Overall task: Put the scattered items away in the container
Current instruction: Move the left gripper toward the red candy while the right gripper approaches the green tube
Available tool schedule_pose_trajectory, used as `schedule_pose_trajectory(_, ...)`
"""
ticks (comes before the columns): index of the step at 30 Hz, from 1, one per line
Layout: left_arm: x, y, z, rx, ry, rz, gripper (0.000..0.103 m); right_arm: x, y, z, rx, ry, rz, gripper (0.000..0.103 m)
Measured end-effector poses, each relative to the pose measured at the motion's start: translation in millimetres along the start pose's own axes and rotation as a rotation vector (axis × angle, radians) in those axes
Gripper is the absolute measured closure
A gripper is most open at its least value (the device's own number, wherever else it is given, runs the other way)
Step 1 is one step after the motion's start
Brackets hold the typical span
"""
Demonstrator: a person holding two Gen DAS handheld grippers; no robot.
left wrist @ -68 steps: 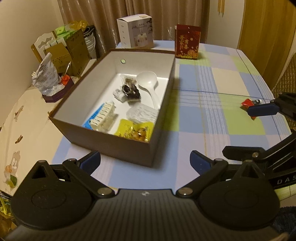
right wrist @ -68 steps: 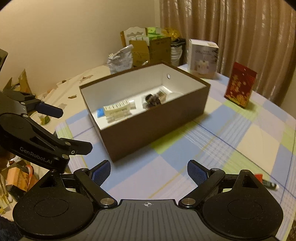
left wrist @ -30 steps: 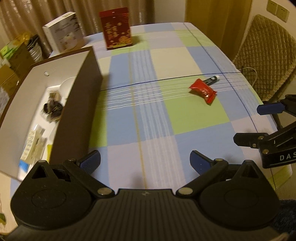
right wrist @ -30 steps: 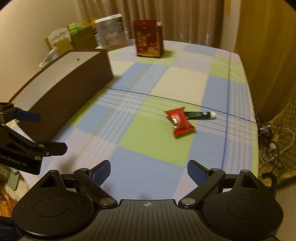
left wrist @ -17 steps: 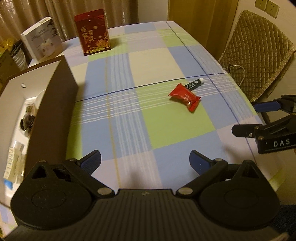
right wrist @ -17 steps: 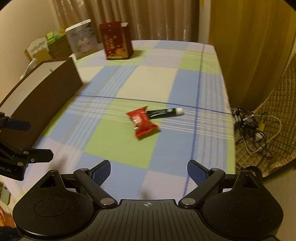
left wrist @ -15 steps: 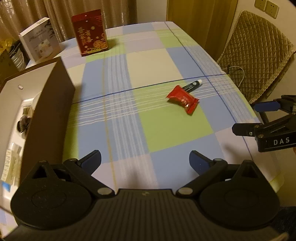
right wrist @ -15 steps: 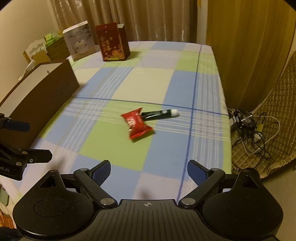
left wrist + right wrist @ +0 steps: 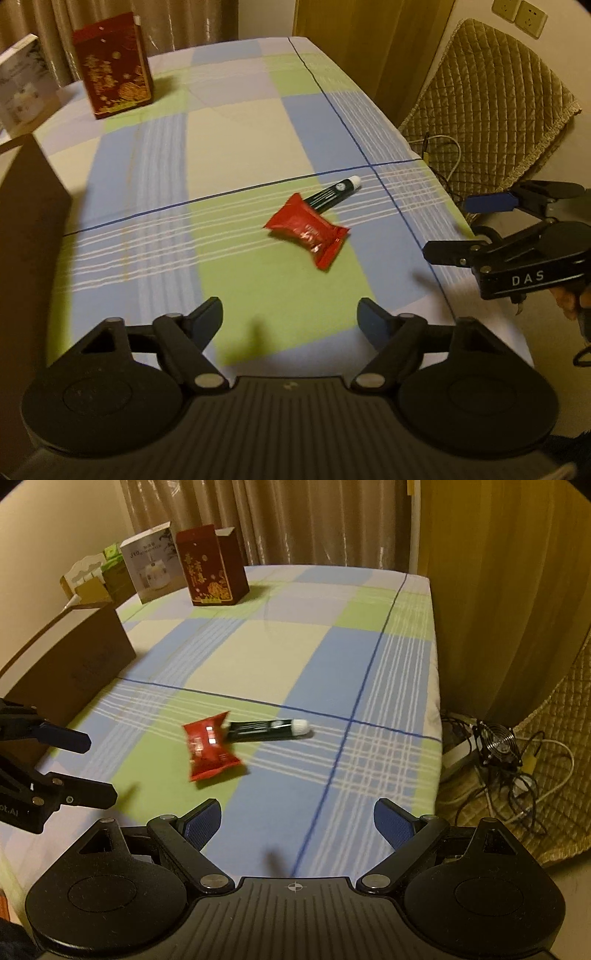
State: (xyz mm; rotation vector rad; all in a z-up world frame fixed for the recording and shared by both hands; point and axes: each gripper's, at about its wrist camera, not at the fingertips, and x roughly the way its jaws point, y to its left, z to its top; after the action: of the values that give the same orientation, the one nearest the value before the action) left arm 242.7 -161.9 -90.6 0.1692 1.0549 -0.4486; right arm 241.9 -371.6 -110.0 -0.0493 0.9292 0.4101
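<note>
We have swung both tools away from the brown container, which now shows only as a wall at the left edge of each frame, so we judge the next pickup is starting. The left tool and right tool both hover with jaws spread wide, gripping nothing. On the checked table we count two loose items mid-frame: one red snack packet and one dark tube with a white cap, touching it. Upper left stand one red box and one white box.
</note>
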Motion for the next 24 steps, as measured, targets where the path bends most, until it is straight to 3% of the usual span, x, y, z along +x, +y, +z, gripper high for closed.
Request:
schedule_pose_trajectory(6,29,-3,24,-0.033,0.011,-0.027,0.030,11,-20,0,0.038,0.023,0.006,0.008)
schedule_pose_trajectory(16,79,3,57,-0.132,0.044,-0.006,0.048,19,-38,4,0.061,0.015,-0.003,0.008)
schedule_pose_trajectory(24,93,14,62,-0.143,0.041,-0.032,0.048,35,-37,16,-0.063,-0.008,0.023,0.008)
